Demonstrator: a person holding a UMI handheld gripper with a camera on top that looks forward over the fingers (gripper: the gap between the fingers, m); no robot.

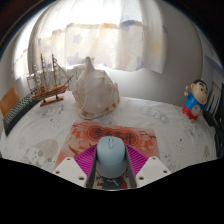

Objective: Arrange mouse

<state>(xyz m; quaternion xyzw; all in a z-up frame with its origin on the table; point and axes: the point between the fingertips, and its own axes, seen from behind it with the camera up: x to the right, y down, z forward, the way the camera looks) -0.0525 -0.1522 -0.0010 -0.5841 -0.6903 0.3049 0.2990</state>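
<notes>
A light blue computer mouse (111,155) sits between my gripper's (111,162) two fingers, its sides against the pink pads (84,164). The gripper is shut on the mouse. Below and just ahead of the mouse lies an orange patterned mouse mat (112,131) on the table. I cannot tell whether the mouse rests on the mat or hangs slightly above it.
The table has a white patterned cloth (172,138). A model sailing ship (45,78) stands at the far left, a large conch shell (93,88) beyond the mat, and a small toy figure (196,100) at the far right. Curtains hang behind.
</notes>
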